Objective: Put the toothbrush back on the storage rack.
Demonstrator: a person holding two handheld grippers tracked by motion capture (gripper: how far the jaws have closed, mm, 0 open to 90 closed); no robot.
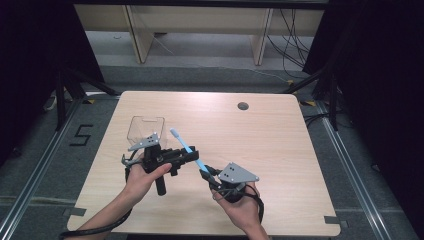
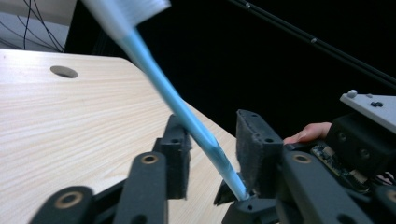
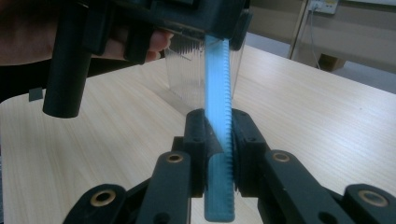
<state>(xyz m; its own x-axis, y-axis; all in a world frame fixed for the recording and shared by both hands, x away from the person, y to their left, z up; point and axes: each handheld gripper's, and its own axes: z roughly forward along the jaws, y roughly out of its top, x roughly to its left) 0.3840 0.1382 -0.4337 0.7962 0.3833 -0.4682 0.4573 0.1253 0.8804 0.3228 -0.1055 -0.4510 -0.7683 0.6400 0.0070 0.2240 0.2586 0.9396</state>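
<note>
Two tongs mid-table, right tongs clamping blue toothbrush, left perhaps open.

surface: pale wood grain, rounded corners | far right: round cable hole | left half: clear plastic container standing upright on it

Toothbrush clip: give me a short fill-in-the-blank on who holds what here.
1. The right tongs are shut on the ____ end of the toothbrush.
2. The left tongs' jaws stand ____ around the toothbrush.
3. The clear cup stands on the ____.

Missing: handle; open; table
</note>
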